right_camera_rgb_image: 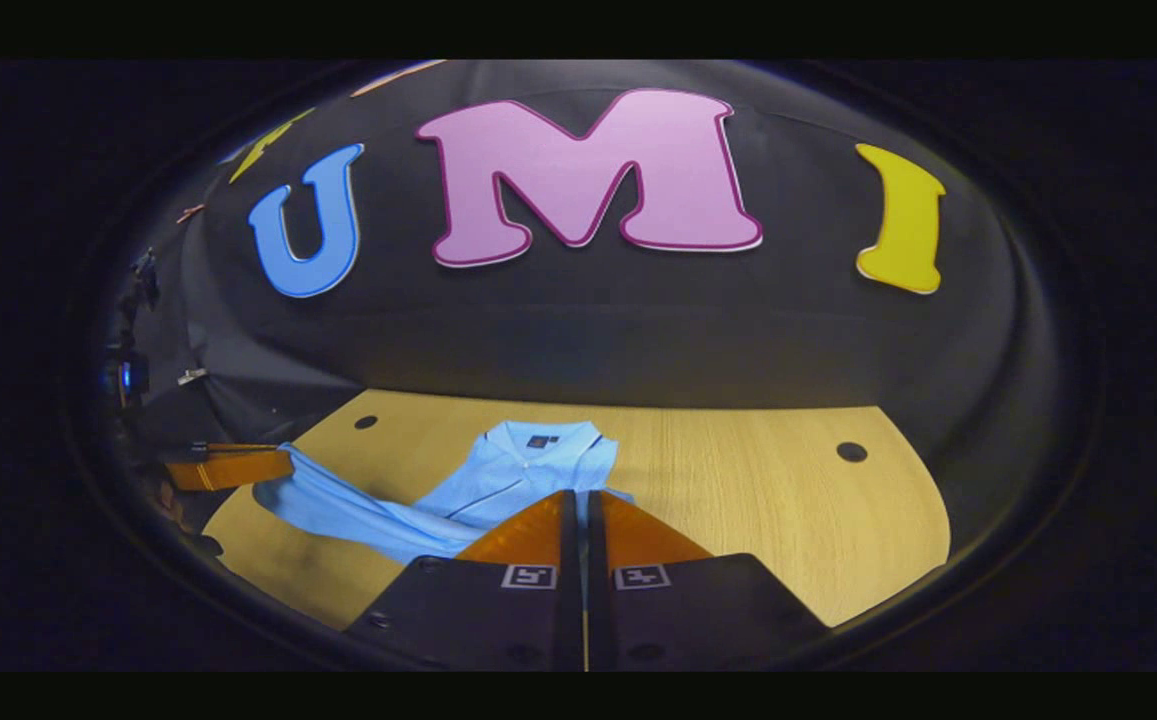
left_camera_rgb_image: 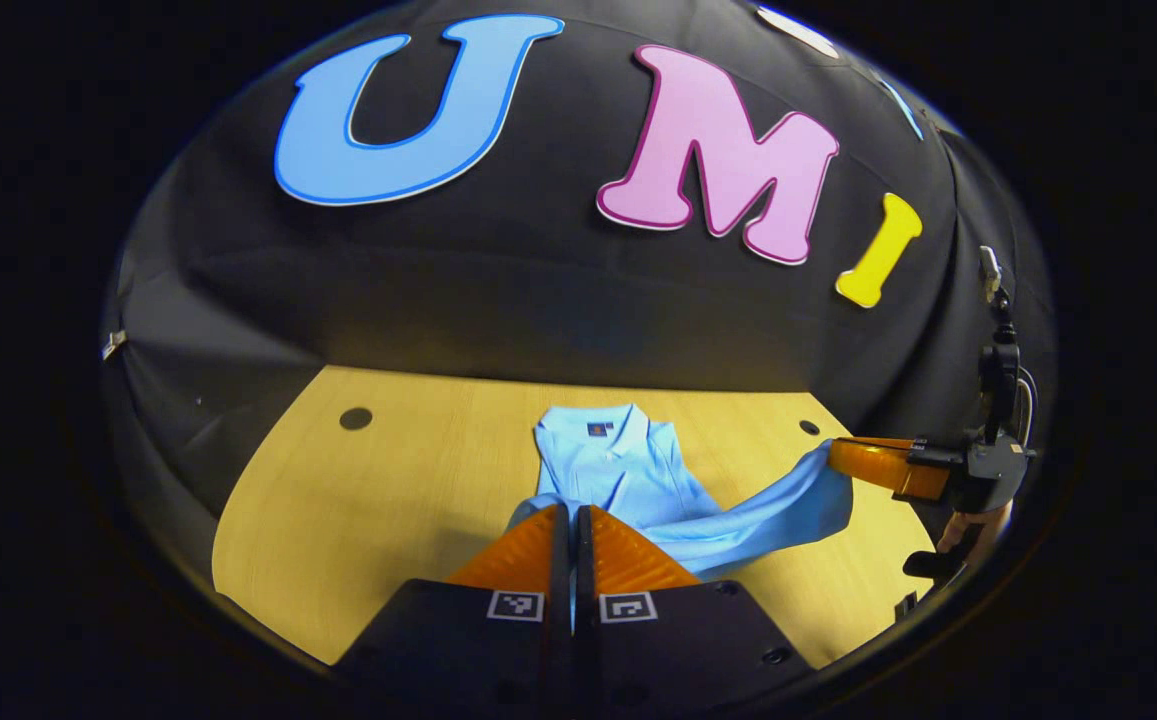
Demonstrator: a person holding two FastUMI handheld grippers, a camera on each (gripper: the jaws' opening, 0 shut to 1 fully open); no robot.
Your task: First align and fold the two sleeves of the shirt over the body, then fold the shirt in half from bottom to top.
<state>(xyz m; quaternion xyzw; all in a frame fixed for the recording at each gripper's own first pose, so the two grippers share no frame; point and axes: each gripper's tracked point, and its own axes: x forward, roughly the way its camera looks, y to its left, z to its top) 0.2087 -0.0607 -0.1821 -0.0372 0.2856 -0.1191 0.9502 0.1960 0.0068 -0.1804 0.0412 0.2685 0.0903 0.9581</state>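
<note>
The left gripper (left_camera_rgb_image: 574,510) has its jaws pressed narrow, almost together, on the near edge of the light blue shirt (left_camera_rgb_image: 618,470); a strip of blue cloth shows in the slit between them. The shirt lies on the pale wooden desk (left_camera_rgb_image: 388,480) straight ahead of these jaws, with its collar (left_camera_rgb_image: 598,425) at the far end, towards the booth's black wall. From the body of the shirt a band of cloth runs off to the right of the jaws, lifted off the desk, and ends in the right gripper (left_camera_rgb_image: 835,462), whose jaws are closed on it.

In the right gripper view, the right gripper (right_camera_rgb_image: 583,495) also has narrow jaws, with shirt (right_camera_rgb_image: 508,470) cloth just at their tips. The collar lies ahead and slightly left of them. A stretched band of cloth runs leftwards to the left gripper (right_camera_rgb_image: 288,465), which grips its end near the desk's (right_camera_rgb_image: 758,500) edge. A dark round hole (right_camera_rgb_image: 851,451) sits in the desk, ahead and well to the right of the jaws.
</note>
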